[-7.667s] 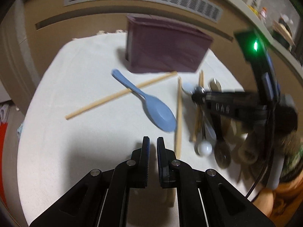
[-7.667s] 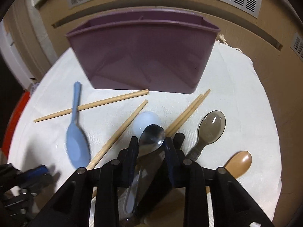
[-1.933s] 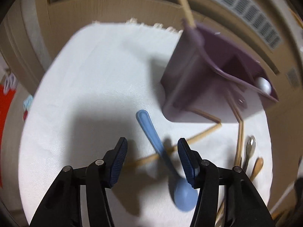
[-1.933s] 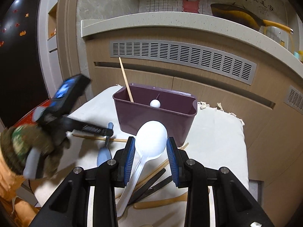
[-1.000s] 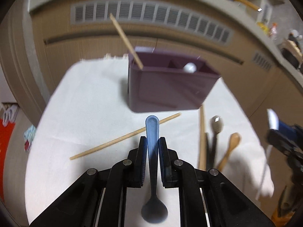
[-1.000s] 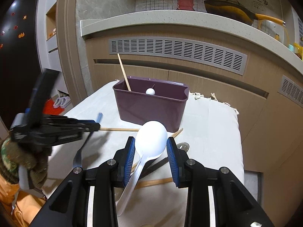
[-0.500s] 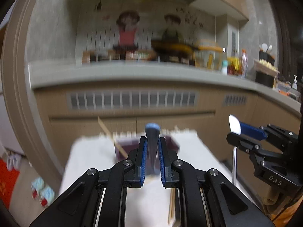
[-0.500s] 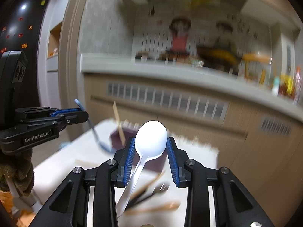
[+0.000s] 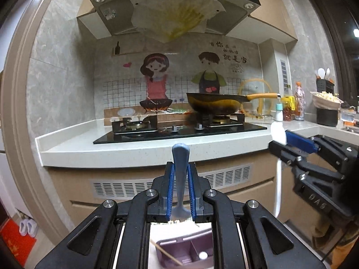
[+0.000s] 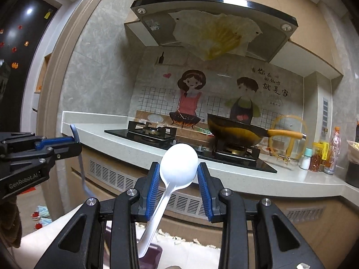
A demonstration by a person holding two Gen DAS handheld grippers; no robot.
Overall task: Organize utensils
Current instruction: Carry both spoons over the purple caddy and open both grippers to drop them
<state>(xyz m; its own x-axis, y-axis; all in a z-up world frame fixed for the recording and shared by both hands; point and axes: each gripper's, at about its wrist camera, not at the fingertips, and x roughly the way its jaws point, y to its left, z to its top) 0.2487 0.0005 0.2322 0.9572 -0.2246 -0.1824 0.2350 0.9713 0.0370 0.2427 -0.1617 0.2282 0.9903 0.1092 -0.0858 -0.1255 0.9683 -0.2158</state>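
My left gripper (image 9: 180, 188) is clamped on the handle of the blue spoon (image 9: 180, 174), the blue pads pressing it from both sides; the handle's rounded end sticks up past my fingertips while the bowl hangs below, out of sight in my own view. My right gripper (image 10: 178, 186) is closed on the white spoon (image 10: 178, 168), its bowl pinched between the pads and facing forward, its handle slanting down and to the left beneath the jaws. Both grippers are held high and roughly level, pointed at the kitchen counter (image 9: 125, 150), where a wok (image 9: 213, 104) sits on the gas stove (image 9: 179, 130). Far below, seen through the gap between my left gripper's arms, the purple organizer (image 9: 186, 253) stands on the white cloth (image 10: 197, 255) with a chopstick (image 9: 165, 254) leaning in its left compartment and a white spoon end (image 9: 203, 255) in another. From the right view, a corner of the organizer shows just behind the white spoon's handle tip.
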